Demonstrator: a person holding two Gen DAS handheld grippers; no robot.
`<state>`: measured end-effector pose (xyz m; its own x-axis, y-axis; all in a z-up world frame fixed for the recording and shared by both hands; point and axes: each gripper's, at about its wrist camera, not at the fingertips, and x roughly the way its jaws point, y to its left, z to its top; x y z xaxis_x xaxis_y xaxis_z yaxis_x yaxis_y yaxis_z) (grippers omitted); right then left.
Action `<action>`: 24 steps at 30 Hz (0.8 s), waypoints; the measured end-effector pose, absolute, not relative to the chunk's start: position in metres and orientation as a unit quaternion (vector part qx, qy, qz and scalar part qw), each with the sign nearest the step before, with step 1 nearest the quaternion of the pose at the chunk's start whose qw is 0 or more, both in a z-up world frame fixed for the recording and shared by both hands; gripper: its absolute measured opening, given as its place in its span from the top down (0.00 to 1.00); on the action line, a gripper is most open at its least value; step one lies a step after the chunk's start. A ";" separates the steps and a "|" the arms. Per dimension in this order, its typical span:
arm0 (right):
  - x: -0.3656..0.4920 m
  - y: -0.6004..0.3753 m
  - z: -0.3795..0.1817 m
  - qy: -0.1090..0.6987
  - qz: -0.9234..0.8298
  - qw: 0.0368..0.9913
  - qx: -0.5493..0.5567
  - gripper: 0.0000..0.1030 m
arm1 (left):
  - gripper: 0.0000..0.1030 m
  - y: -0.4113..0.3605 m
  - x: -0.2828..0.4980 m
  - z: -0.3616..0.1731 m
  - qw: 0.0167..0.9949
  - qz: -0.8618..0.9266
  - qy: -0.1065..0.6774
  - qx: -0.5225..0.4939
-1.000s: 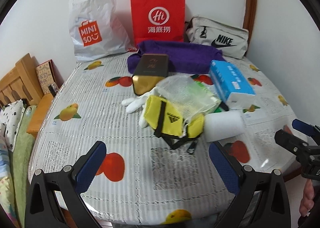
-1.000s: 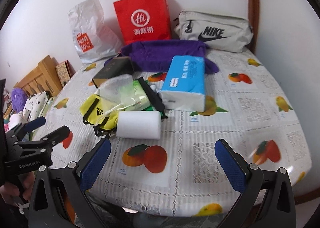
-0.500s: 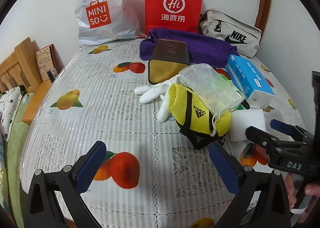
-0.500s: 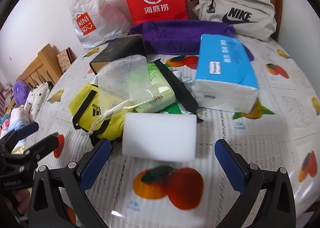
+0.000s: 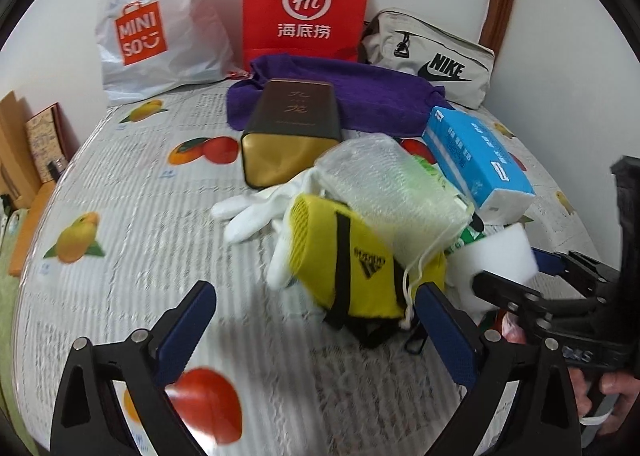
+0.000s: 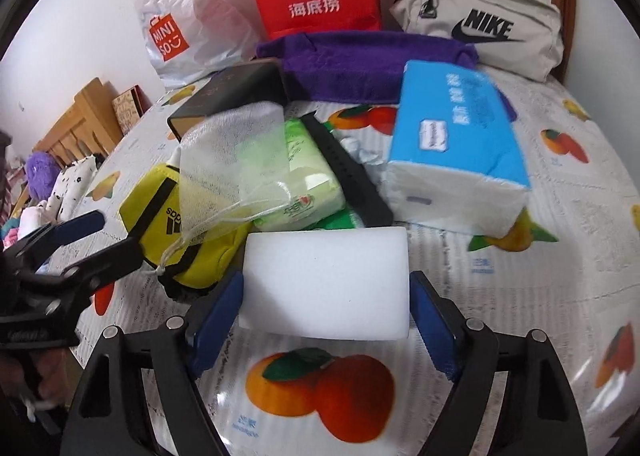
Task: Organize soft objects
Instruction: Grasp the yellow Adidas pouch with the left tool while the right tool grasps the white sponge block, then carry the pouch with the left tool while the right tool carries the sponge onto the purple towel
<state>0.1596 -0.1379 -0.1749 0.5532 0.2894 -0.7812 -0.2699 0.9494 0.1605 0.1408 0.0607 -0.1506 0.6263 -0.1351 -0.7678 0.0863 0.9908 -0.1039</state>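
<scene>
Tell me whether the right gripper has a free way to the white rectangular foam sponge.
Probably yes: the right gripper is open, its blue pads flanking the white rectangular foam sponge, with nothing between them.

The right hand-held gripper (image 6: 326, 310) has its two blue fingers (image 6: 218, 320) on each side of a white sponge block (image 6: 326, 284), touching it or very close. The block lies on the counter (image 6: 500, 296) with a fruit-print cover. Just behind it sit a yellow pouch (image 6: 160, 212), a mesh bag (image 6: 232, 160), a green wipes pack (image 6: 308, 180) and a blue tissue pack (image 6: 452, 144). The left hand-held gripper (image 6: 86, 236) is off to the left with its fingers apart.
</scene>
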 end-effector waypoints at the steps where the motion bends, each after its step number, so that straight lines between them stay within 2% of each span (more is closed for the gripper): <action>1: 0.158 -0.141 -0.173 0.444 0.160 0.882 0.012 0.21 | 0.08 0.060 0.144 -0.152 0.900 -0.064 0.429 -0.027; 4: 0.157 -0.151 -0.168 0.445 0.154 0.882 0.013 0.21 | 0.20 0.062 0.151 -0.156 0.897 -0.072 0.435 -0.034; 6: 0.158 -0.157 -0.168 0.446 0.147 0.883 0.015 0.21 | 0.37 0.063 0.157 -0.162 0.891 -0.078 0.445 -0.047; 7: 0.158 -0.160 -0.168 0.446 0.146 0.883 0.017 0.21 | 0.50 0.065 0.158 -0.165 0.886 -0.091 0.451 -0.057; 9: 0.159 -0.166 -0.168 0.447 0.142 0.883 0.017 0.21 | 0.59 0.067 0.159 -0.169 0.883 -0.099 0.453 -0.068; 10: 0.160 -0.167 -0.168 0.448 0.141 0.883 0.016 0.21 | 0.67 0.068 0.158 -0.169 0.884 -0.098 0.451 -0.068; 14: 0.165 -0.175 -0.167 0.451 0.146 0.880 0.029 0.21 | 0.76 0.076 0.153 -0.162 0.883 -0.107 0.449 -0.090; 24: 0.164 -0.177 -0.156 0.445 0.152 0.882 0.030 0.21 | 0.86 0.089 0.138 -0.132 0.896 -0.088 0.425 -0.089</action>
<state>0.1643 -0.1766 -0.1564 0.5584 0.2942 -0.7756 -0.2409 0.9522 0.1878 0.1376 0.0887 -0.1318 0.6230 -0.2342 -0.7464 0.0831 0.9686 -0.2345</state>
